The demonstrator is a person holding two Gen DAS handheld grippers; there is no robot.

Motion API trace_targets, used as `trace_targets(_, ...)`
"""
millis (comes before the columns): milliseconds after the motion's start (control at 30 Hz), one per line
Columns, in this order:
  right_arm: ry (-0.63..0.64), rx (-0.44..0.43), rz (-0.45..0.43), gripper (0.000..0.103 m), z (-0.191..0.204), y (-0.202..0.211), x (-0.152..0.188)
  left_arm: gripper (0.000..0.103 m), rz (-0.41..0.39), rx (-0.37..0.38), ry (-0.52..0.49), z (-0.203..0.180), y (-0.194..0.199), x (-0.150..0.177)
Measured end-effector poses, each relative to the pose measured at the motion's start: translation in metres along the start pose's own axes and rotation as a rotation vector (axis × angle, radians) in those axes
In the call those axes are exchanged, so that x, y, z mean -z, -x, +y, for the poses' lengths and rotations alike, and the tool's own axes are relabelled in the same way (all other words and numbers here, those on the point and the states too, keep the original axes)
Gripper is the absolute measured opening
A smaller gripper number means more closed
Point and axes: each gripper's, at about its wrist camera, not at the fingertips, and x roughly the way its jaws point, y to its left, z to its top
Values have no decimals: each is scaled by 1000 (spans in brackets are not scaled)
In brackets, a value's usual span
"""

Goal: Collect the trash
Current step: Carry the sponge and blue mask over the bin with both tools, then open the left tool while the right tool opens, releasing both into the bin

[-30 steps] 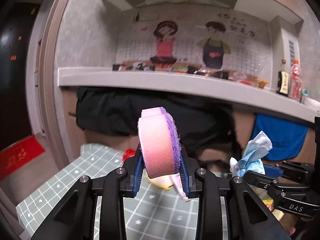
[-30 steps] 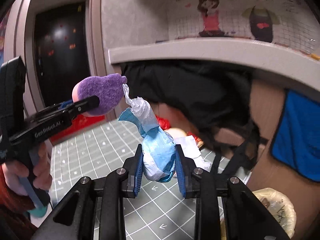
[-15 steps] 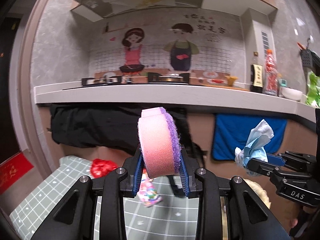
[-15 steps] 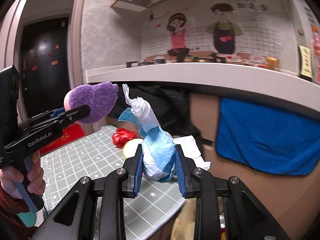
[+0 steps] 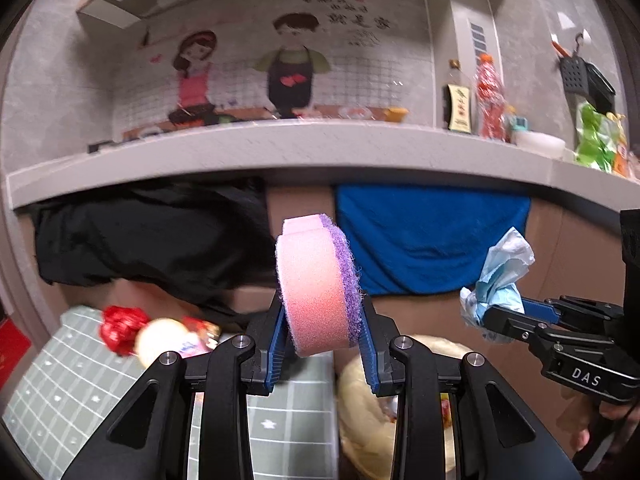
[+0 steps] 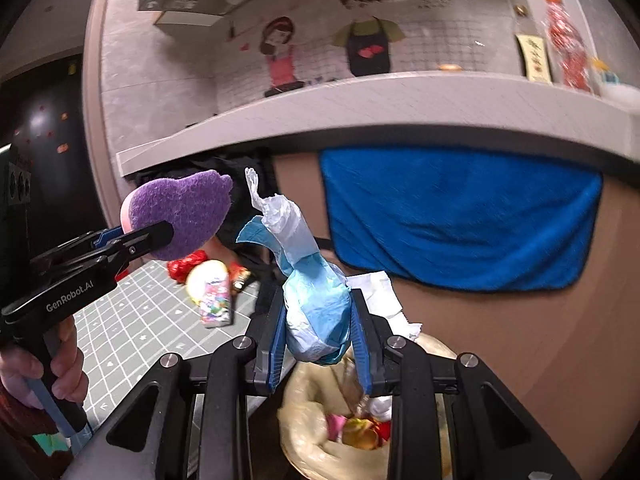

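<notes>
Left tongs (image 5: 322,344): clenched on a pink sponge with a purple scouring face (image 5: 314,286), held upright on edge between the blue pads. Grip and jaw spacing unchanged from a second ago.

Right tongs (image 6: 320,338): clenched on a crumpled wad of blue and white tissue (image 6: 314,300), its twisted tip pointing up. Grip likewise unchanged.

Change of view: both cameras have swung sideways along the kitchen wall. The dark doorway and red floor mat, large a second ago, now sit at the left margin. The blue towel (image 6: 456,216) hanging under the grey ledge (image 5: 320,148) now fills the middle of both views; earlier it showed only at the right edge.

Trash bin with a yellowish bag liner (image 6: 320,432): now directly below the right tongs, its mouth open, with coloured wrappers inside. Earlier only a corner of it showed. In the left wrist view it lies just under and to the right of the sponge.

Counter with green grid mat (image 6: 132,332): shifted to the lower left. Remaining on it: a red foil wrapper (image 5: 118,326), a pale round packet with a printed label (image 6: 214,290), and white tissue (image 6: 380,296) near the mat's edge by the bin.

A person's hand (image 6: 40,364) grips the left tongs' handle.
</notes>
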Motion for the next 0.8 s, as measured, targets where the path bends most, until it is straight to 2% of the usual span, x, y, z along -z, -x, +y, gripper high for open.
trace_targets(333, -119, 26, 63, 27, -46, -21, 28, 33, 183, 132, 15, -33, -60, 42)
trace_targets(600, -189, 15, 116, 27, -70, -46, 50, 33, 291, 169, 21, -42, -97, 66)
trace_targets(800, -236, 14, 184, 27, -87, -75, 70, 33, 412, 218, 55, -44, -132, 89)
